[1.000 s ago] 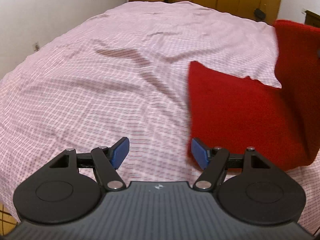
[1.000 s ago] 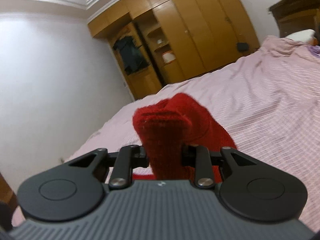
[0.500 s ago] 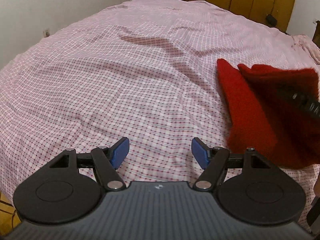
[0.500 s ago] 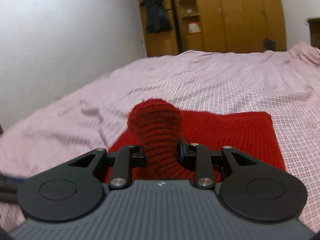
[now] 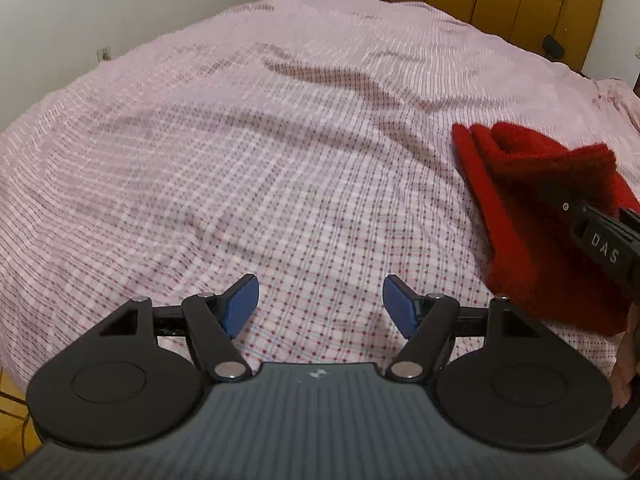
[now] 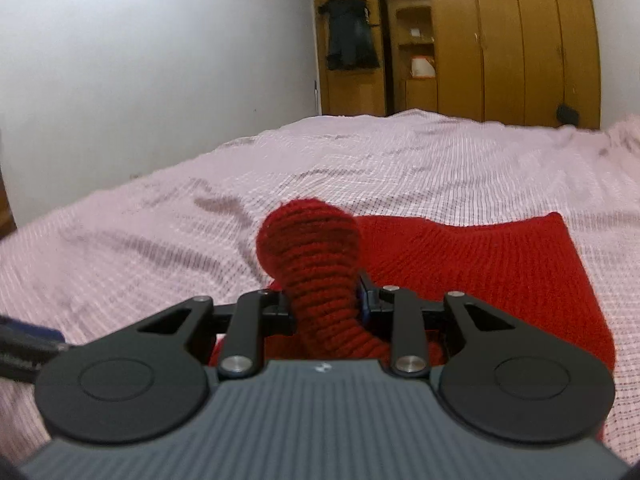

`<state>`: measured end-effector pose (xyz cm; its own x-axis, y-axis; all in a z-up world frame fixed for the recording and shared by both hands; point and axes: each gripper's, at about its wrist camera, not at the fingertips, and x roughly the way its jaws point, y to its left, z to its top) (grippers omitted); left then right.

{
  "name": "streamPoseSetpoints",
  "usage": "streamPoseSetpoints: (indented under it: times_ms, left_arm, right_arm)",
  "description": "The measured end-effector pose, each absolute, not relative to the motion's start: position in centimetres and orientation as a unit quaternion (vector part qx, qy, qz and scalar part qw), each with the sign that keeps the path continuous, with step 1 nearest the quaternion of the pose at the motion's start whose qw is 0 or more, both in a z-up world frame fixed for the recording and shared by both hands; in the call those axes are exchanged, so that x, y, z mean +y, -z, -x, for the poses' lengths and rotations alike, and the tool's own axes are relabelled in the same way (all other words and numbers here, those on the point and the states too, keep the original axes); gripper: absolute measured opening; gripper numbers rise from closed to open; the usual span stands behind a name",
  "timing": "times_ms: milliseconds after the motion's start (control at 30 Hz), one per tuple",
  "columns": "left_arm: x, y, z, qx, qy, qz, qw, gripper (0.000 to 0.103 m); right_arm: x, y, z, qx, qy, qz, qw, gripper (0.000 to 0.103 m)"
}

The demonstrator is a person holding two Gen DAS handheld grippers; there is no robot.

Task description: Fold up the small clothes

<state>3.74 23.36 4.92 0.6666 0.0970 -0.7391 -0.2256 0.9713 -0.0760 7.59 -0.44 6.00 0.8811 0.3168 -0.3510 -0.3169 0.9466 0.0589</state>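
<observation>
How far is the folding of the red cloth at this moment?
Done: the red cloth lies on the bed, with one layer already doubled over. In hand: the right gripper has a bunched fold between its jaws, which are opening. The left gripper is open and empty over the sheet. Left: free that fold, flatten it, and perhaps fold once more.

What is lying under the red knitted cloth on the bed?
Under the red knitted cloth only the pink checked bedsheet shows around its edges. Whatever lies directly beneath is covered.
</observation>
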Motion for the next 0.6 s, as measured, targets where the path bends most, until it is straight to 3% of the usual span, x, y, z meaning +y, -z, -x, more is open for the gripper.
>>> streamPoseSetpoints:
  times_ms: [200, 400, 600]
  left_arm:
    - [23.3, -3.2, -4.6, 0.418, -0.093, 0.095, 0.899, 0.076]
    - [23.8, -2.8, -5.3, 0.426, -0.102, 0.124, 0.890, 0.081]
    - [23.7, -2.7, -5.4, 0.425, -0.107, 0.117, 0.891, 0.084]
  right_arm:
    - [-1.9, -7.3, -7.4, 0.202, -0.161, -0.061, 0.964, 0.043]
    - [-3.7, -8.3, -5.2, 0.200, -0.198, -0.107, 0.953, 0.063]
    - [-5.8, -9.9, -2.9, 0.190, -0.215, -0.142, 0.947, 0.067]
